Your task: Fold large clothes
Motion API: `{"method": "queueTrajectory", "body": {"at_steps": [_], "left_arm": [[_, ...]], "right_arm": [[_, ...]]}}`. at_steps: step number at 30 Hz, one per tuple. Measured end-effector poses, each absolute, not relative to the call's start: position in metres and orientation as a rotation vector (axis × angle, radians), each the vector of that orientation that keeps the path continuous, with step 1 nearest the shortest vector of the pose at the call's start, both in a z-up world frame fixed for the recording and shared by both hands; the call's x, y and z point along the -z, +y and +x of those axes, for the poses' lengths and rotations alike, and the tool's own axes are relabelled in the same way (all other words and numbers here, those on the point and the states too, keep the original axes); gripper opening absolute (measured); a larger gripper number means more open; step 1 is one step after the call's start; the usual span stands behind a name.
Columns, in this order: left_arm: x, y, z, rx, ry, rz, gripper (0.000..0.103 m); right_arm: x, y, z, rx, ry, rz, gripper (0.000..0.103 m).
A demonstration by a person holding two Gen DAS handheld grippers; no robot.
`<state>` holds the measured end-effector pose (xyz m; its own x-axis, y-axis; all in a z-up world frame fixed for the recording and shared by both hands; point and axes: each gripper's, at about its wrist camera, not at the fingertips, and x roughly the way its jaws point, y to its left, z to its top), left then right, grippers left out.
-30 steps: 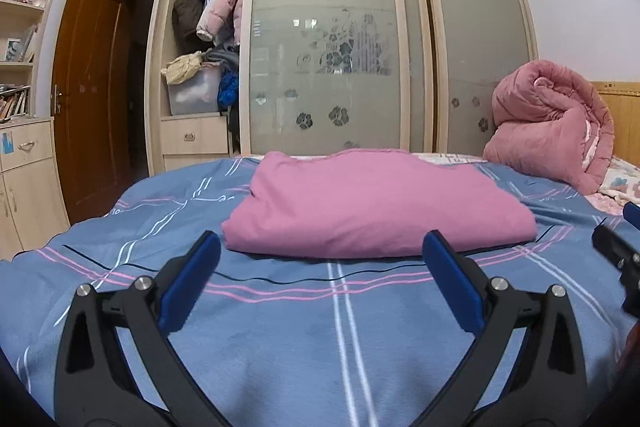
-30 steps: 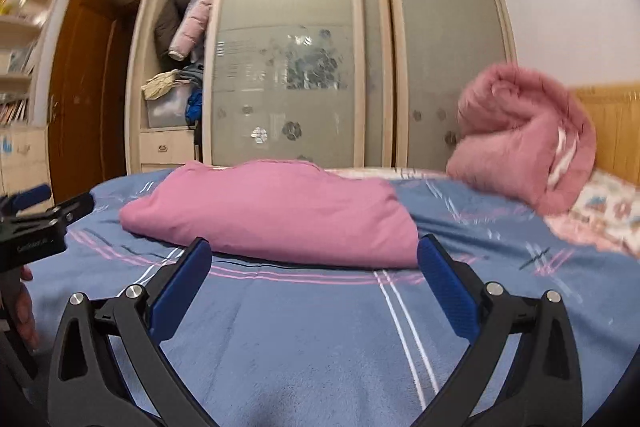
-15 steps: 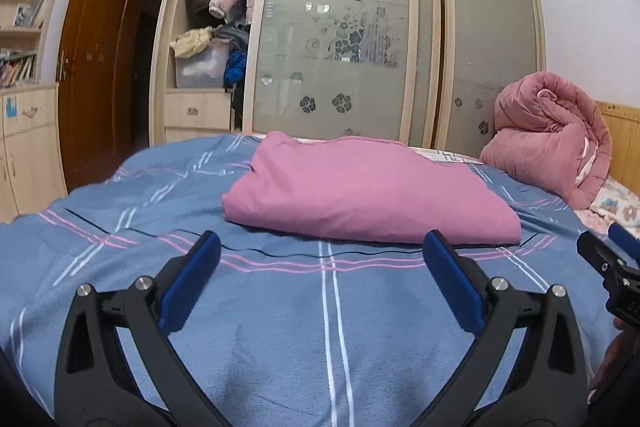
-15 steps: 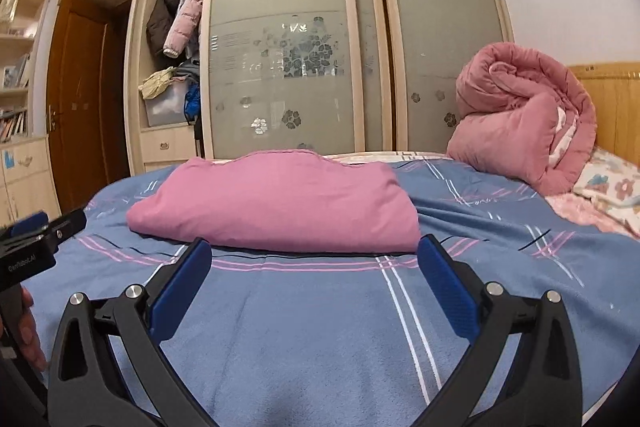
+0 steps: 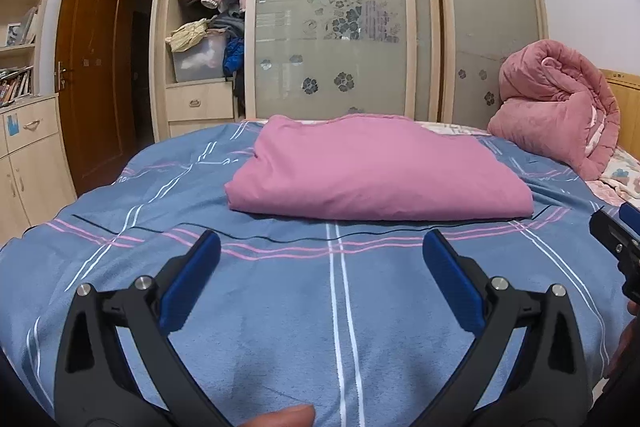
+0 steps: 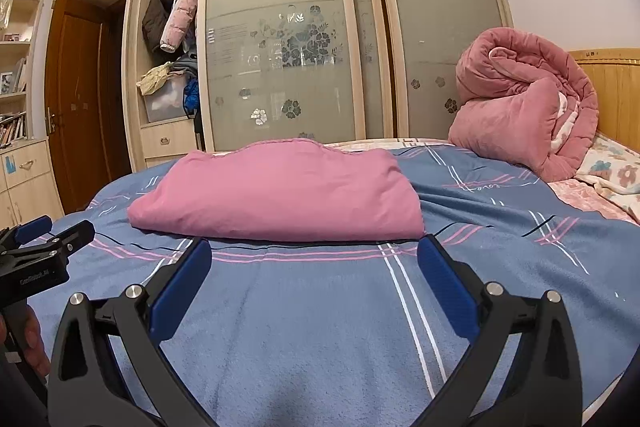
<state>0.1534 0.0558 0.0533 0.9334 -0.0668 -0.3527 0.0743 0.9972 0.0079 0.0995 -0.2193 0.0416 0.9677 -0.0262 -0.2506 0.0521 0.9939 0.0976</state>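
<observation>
Bedroom seen from two wrist cameras, both looking low across a bed (image 5: 280, 307) covered with a blue plaid blanket. Pink garment (image 5: 372, 175), already folded into a thick, tidy rectangle, lying flat near the middle of the bed, beyond both claws and touching neither. Left claw (image 5: 320, 259) spread wide, empty, hovering above bare blanket short of the garment's near edge. Right claw (image 6: 314, 263) likewise spread wide, empty, its tips close to the near fold but apart from it. Rolled pink quilt (image 6: 520, 107) by the headboard, well apart from the garment. Wardrobe (image 6: 300, 39) with frosted sliding doors behind.

Judged stage: folding seemingly done or nearly so, with both claws drawn back. Next move, if any: either one more fold, needing both claws to pinch the near corners, or leaving the bundle as it lies.

Compared with one second earlier: garment unmoved and unchanged in shape; both cameras now pitched a little lower, showing more blanket; claws equally open throughout.
</observation>
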Motion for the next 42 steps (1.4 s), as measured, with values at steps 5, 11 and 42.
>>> {"method": "queueTrajectory", "body": {"at_steps": [5,11,42], "left_arm": [[-0.0526,0.057,0.1564,0.1,0.383,0.0,0.101],[-0.0525,0.0523,0.1546,0.119,0.376,0.015,0.101],[-0.0533,0.0509,0.1543,0.127,0.37,0.027,0.101]], "right_arm": [[-0.0414,-0.2201,0.1008,0.037,0.258,0.1,0.102],[-0.0408,-0.2178,0.1005,0.038,0.262,0.083,0.102],[-0.0436,-0.2184,0.0998,0.042,0.259,0.077,0.102]]}}
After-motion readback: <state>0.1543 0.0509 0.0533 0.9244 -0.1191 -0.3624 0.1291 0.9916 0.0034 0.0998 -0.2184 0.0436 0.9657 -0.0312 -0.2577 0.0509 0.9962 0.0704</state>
